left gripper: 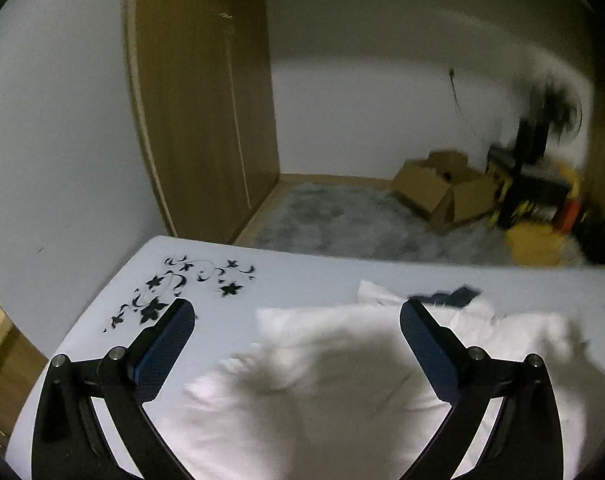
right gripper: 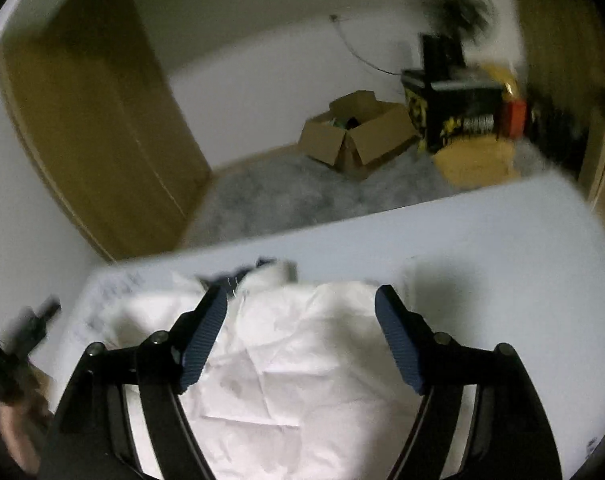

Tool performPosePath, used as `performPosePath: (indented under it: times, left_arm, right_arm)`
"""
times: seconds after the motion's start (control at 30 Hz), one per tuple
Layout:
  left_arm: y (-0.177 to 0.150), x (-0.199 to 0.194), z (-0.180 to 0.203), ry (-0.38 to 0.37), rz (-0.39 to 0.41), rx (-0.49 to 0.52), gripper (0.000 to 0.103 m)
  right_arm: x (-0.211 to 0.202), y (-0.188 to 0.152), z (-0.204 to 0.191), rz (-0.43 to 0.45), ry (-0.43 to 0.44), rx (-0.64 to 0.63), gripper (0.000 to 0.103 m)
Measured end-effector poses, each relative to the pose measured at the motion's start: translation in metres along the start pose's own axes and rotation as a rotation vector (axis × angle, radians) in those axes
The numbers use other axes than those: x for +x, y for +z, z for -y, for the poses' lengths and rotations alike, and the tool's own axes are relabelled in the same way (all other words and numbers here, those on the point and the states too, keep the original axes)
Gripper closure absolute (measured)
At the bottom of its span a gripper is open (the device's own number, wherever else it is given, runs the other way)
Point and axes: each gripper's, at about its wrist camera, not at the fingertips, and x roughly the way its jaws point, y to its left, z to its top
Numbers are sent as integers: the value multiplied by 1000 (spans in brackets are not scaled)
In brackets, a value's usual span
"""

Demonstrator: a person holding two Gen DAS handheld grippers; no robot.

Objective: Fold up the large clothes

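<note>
A white garment lies bunched on the white table, with a dark collar part at its far edge. My left gripper is open and empty, hovering above the garment's left part. In the right wrist view the same white garment lies creased below my right gripper, which is open and empty; the dark collar shows just past its left finger. The other gripper appears blurred at the left edge.
The table has a black flower print at its far left corner. Beyond the table's far edge are a grey rug, an open cardboard box, a black-and-yellow box, a fan and a wooden wardrobe.
</note>
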Motion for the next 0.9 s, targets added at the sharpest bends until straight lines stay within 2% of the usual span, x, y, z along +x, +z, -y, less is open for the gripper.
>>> performPosePath:
  times: [0.07,0.1,0.17,0.27,0.37,0.6,0.73,0.8,0.83,0.87,0.9]
  left_arm:
    - [-12,22,26,34,-7,65,0]
    - [-21,39,37,62,-13,111,0]
    - [-35,63,43,106,-29,160,0]
    - [-60,100,34,131,-103,161,0]
    - [-72,118,21,60,-147,86,0]
    - [-80,127,22,59,-139,76,0]
    - [-75,137,20,21,-199,82,0]
    - [-63,123,6,-8,-226,86,0]
    - [-56,110,-6,-24,-184,64,0]
    - [-47,94,-19,-17,-113,60,0]
    - [-41,86,-28,12,-66,70,0]
  right_arm:
    - [39,-15,-33,-49,-43,-109,91]
    - [57,-22,-43,-79,-53,-148,96]
    - [92,-36,-50,-126,-66,-189,96]
    - [123,-53,-38,-184,-50,-150,96]
    - [141,-65,-32,-222,-5,-124,96]
    - [150,-79,-44,-185,-29,-159,96]
    - [152,-78,-47,-194,-12,-147,96]
    - [143,-71,-45,-247,-12,-172,96]
    - [127,-63,-37,-240,-5,-149,95]
    - [103,-54,-26,-183,-6,-132,89]
    - [86,-47,-16,-128,-67,-147,81]
